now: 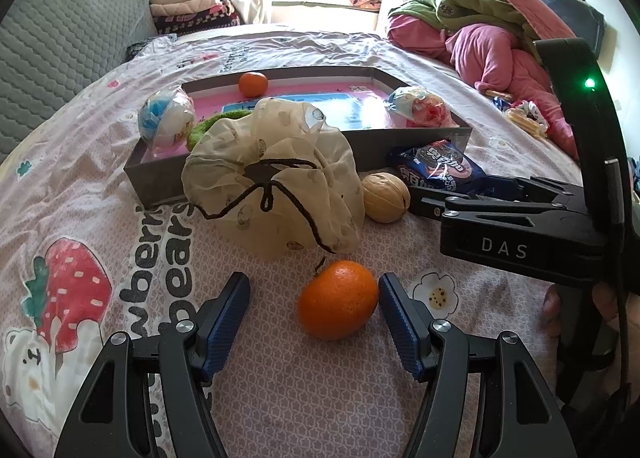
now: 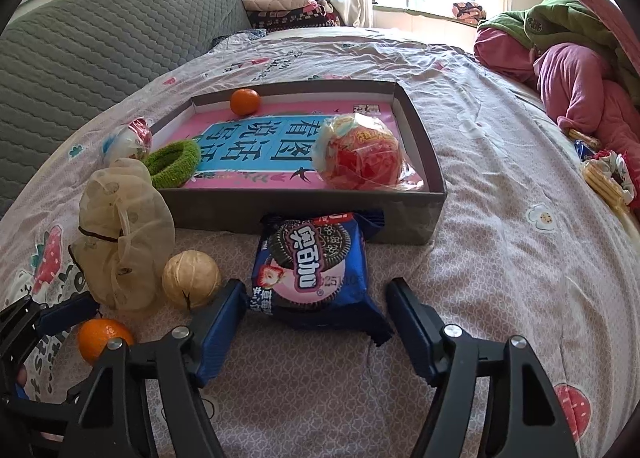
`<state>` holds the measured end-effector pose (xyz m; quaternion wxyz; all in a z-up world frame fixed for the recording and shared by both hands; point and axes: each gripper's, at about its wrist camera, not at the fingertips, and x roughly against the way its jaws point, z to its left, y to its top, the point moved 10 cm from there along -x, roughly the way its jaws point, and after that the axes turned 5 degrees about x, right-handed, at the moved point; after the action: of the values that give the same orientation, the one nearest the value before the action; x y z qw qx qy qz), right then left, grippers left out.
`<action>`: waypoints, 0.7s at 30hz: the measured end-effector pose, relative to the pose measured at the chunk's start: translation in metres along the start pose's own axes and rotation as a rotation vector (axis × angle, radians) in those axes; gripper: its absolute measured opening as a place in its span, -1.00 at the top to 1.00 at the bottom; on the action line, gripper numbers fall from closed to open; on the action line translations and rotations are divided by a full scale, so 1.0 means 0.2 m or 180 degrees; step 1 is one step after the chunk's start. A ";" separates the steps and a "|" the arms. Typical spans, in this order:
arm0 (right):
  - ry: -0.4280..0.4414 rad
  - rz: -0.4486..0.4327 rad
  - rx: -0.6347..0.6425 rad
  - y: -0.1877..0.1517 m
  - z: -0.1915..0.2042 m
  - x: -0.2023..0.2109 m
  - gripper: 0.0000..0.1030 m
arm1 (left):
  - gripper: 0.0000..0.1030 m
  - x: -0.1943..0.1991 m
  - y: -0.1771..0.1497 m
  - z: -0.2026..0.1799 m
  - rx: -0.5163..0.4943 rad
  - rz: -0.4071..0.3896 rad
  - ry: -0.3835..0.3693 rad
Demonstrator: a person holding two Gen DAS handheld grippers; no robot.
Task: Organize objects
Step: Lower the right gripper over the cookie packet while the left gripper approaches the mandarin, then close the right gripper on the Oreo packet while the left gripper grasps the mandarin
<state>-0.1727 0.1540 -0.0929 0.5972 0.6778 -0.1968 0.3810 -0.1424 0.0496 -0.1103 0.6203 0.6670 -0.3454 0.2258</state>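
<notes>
Partly done: box (image 2: 436, 194) holds one orange (image 2: 245, 101), green band (image 2: 173, 162), two wrapped balls. Left: near orange (image 1: 338, 300) inside wide left gripper (image 1: 314, 294); cookie pack (image 2: 312, 270) inside wide right gripper (image 2: 316, 298); walnut (image 2: 191, 279), pouch (image 1: 276, 186).

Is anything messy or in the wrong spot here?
Yes. The orange tangerine, tan walnut, blue cookie packet and cream drawstring pouch lie on the bedsheet outside the grey cardboard tray, while another tangerine already sits inside it.
</notes>
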 end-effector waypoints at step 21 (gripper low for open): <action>-0.0014 0.0007 0.0085 0.01 0.03 -0.04 -0.25 | -0.12 -0.01 0.00 -0.08 -0.0102 -0.0064 -0.0131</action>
<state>-0.1779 0.1469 -0.0966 0.5873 0.6864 -0.1937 0.3828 -0.1426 0.0661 -0.1100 0.6259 0.6650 -0.3549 0.2003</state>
